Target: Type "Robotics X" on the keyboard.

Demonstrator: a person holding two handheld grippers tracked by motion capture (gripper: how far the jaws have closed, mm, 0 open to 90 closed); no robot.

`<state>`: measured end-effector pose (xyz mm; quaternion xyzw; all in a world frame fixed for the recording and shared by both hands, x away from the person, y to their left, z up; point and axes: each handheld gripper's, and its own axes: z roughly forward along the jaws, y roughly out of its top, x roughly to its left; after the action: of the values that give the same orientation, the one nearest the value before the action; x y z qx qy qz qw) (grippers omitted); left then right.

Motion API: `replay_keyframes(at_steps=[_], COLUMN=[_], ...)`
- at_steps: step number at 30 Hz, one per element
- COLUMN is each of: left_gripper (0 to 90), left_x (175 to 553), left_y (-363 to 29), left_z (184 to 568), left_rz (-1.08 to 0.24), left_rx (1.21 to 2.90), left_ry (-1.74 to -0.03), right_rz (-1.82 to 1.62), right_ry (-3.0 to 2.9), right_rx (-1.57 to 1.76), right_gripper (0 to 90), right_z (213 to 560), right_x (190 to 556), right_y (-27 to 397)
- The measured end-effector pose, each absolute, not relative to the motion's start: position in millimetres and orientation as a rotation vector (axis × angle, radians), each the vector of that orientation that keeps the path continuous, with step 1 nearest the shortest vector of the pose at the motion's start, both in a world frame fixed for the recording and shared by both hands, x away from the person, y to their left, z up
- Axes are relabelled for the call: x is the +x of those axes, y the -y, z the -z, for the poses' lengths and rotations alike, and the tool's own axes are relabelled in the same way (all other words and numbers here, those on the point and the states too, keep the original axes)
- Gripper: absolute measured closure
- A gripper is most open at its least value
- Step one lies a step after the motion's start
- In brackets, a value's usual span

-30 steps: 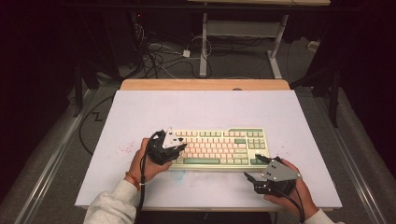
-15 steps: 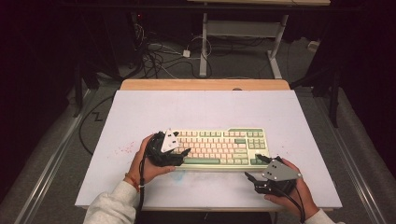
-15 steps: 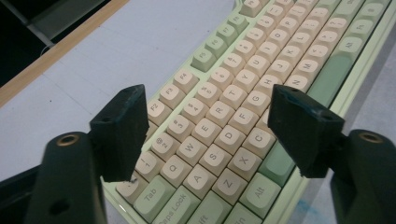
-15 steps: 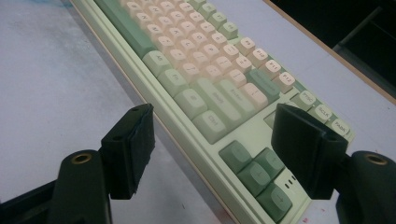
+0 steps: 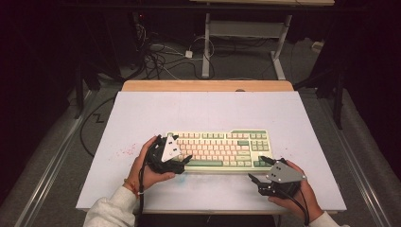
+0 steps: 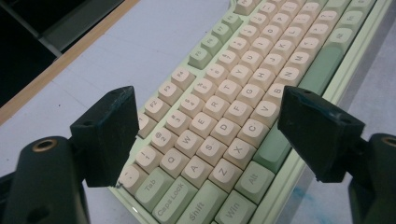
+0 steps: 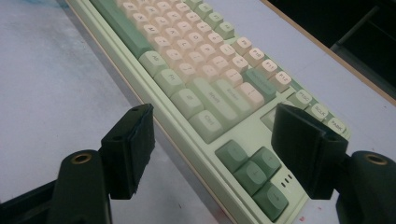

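Your left gripper (image 5: pixel 182 163) has just been opening its jaws over the left end of the keyboard (image 5: pixel 222 149), nothing between them, so that end is free. The keyboard lies near the worktop's (image 5: pixel 208 109) near edge; your right gripper (image 5: pixel 259 171), jaws apart and empty, hovers beside its right corner.

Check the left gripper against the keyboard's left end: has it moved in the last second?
Yes. The left gripper slid slightly toward the person along the keyboard's left end, from the top rows to the near corner. Its fingers have just opened, nothing between them.
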<state>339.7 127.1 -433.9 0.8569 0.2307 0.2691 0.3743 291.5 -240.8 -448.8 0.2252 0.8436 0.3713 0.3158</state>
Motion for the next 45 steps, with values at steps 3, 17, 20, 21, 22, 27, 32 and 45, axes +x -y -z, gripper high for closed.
replay_keyframes(at_steps=[3,17,20,21,22,27,32,45], left_gripper=[19.4,39.8,49.9,55.0,57.4,71.8,83.7,86.7], left_x=[336.5,324.0,324.0,324.3,324.7,328.1,334.2,343.8], left_y=[-130.0,-133.1,-129.8,-128.3,-126.8,-119.2,-109.2,-83.7], left_z=[434.2,438.6,438.9,439.3,439.8,442.3,445.6,457.0], left_rz=[-0.693,-0.595,-0.544,-0.536,-0.524,-0.488,-0.455,-0.420], left_rx=[2.188,2.176,2.176,2.177,2.180,2.195,2.232,2.334], left_ry=[-0.591,-0.550,-0.532,-0.532,-0.528,-0.518,-0.515,-0.514], right_rz=[-0.980,-0.991,-0.990,-0.990,-0.989,-0.989,-0.984,-0.978], right_ry=[-2.222,-2.215,-2.218,-2.218,-2.217,-2.217,-2.221,-2.223], right_rx=[0.601,0.614,0.612,0.613,0.612,0.613,0.613,0.612], right_gripper=[30.7,30.9,30.9,30.9,30.9,30.9,30.9,30.9], right_z=[448.9,448.1,448.3,448.3,448.4,448.2,448.7,449.5], right_x=[292.3,293.1,293.1,292.9,292.7,292.6,292.4,292.4], right_y=[240.4,240.2,240.2,240.1,240.1,240.5,240.1,241.4])
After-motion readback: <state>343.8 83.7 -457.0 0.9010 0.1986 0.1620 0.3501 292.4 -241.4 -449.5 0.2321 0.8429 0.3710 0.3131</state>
